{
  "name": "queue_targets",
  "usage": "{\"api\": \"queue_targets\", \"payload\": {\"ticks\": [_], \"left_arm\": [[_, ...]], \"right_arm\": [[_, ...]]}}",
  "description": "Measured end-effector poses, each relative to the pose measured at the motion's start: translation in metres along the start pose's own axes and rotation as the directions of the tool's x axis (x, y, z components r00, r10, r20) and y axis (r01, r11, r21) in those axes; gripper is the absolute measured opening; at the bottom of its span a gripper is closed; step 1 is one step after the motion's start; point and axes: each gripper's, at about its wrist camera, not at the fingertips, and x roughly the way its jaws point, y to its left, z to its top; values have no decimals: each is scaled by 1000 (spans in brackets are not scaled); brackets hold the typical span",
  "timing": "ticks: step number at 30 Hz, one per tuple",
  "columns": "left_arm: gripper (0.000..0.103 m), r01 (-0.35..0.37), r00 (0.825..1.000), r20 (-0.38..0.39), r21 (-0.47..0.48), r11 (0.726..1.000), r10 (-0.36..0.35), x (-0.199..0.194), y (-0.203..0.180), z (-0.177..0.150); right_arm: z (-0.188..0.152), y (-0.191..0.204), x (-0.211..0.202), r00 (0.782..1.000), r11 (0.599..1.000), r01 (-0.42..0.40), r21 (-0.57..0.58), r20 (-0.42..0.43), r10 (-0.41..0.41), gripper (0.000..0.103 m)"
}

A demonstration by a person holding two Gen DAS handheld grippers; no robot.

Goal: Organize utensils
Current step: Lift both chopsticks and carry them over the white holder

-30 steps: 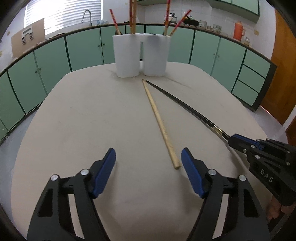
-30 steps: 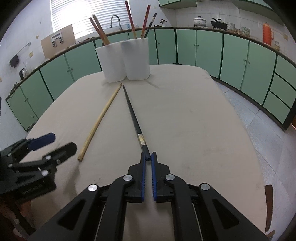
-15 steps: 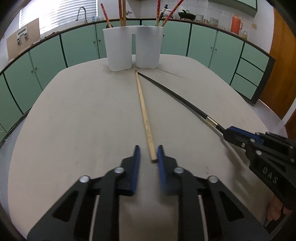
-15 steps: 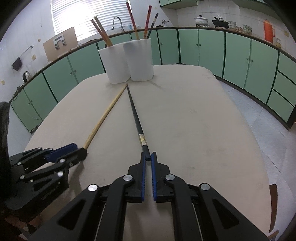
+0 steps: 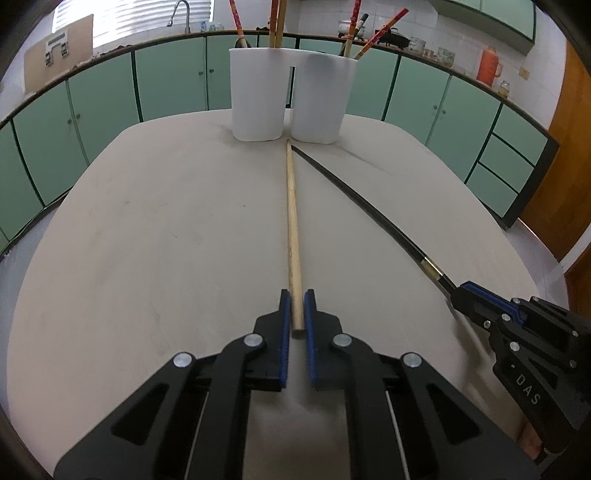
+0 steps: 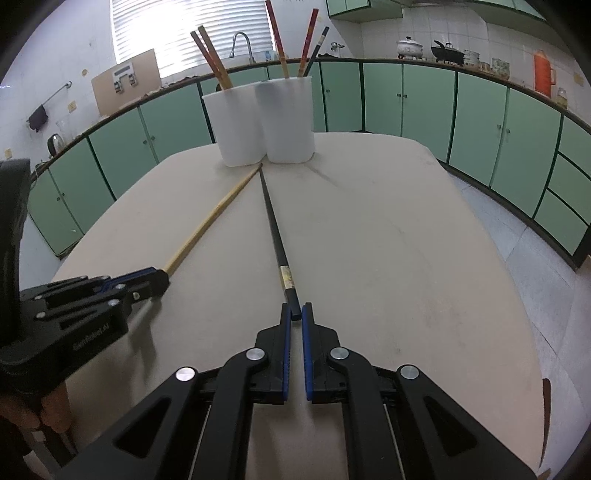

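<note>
While pinching near ends low in frame: left gripper (image 5: pixel 294 314) closed on wooden chopstick (image 5: pixel 291 221), right gripper (image 6: pixel 296 317) closed on black chopstick (image 6: pixel 275 236), tips toward white holder (image 5: pixel 291 92) at upper centre, ready for lifting off tabletop (image 5: pixel 147 240).

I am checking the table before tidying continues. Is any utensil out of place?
Yes. Two chopsticks lie flat on the table instead of standing in the white holder: a wooden chopstick gripped by the left gripper, and a black chopstick gripped by the right gripper.

Kitchen with pale green cabinets (image 6: pixel 428 99) along tiled walls (image 6: pixel 373 33). Bright blinded window (image 6: pixel 184 29) above sink tap (image 6: pixel 242 42); brown wooden door (image 5: pixel 569 166). Beige tabletop (image 6: pixel 388 236), grey tiled floor (image 6: pixel 546 266).
</note>
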Motion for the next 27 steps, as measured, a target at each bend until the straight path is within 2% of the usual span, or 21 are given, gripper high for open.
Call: {"api": "queue_targets", "payload": {"ticks": [6, 14, 21, 27], "left_arm": [[6, 7, 1000, 7, -11, 1000, -7, -3, 5, 2], [6, 7, 995, 96, 41, 999, -11, -49, 6, 20], [6, -7, 981, 195, 64, 998, -5, -96, 7, 46], [6, -5, 959, 282, 69, 998, -15, -132, 8, 67]], "right_arm": [[0, -1, -3, 1000, 1000, -2, 4, 5, 2, 6], [15, -1, -32, 996, 1000, 1, -25, 92, 2, 6], [47, 0, -71, 981, 998, -9, -65, 195, 22, 6], [78, 5, -93, 967, 994, -29, -102, 251, 54, 6]]}}
